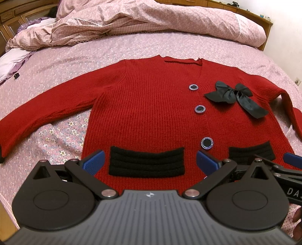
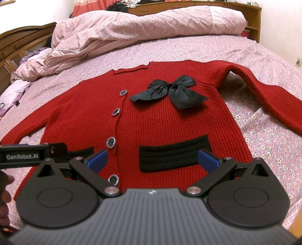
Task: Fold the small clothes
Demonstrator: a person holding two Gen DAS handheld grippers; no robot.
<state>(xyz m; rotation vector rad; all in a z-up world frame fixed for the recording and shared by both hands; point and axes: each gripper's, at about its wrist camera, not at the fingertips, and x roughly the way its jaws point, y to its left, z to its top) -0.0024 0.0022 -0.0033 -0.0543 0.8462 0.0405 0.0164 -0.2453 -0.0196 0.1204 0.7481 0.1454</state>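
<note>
A small red knit cardigan (image 1: 147, 105) lies flat, front up, on the bed; it also shows in the right wrist view (image 2: 160, 120). It has a black bow (image 1: 236, 96), dark round buttons (image 1: 200, 109) and two black pocket bands (image 1: 147, 162). Both sleeves are spread outward. My left gripper (image 1: 151, 160) is open and empty above the hem over the left pocket band. My right gripper (image 2: 152, 160) is open and empty above the hem near the right pocket band (image 2: 169, 154). The right gripper's edge shows in the left wrist view (image 1: 290, 160).
The bed sheet (image 1: 62, 135) is pink with small flowers. A rumpled pink duvet (image 1: 151, 20) lies along the far side. A wooden headboard (image 2: 17, 43) stands at the left, with pillows (image 2: 17, 90) below it. A wooden shelf unit (image 2: 253, 17) is at the back right.
</note>
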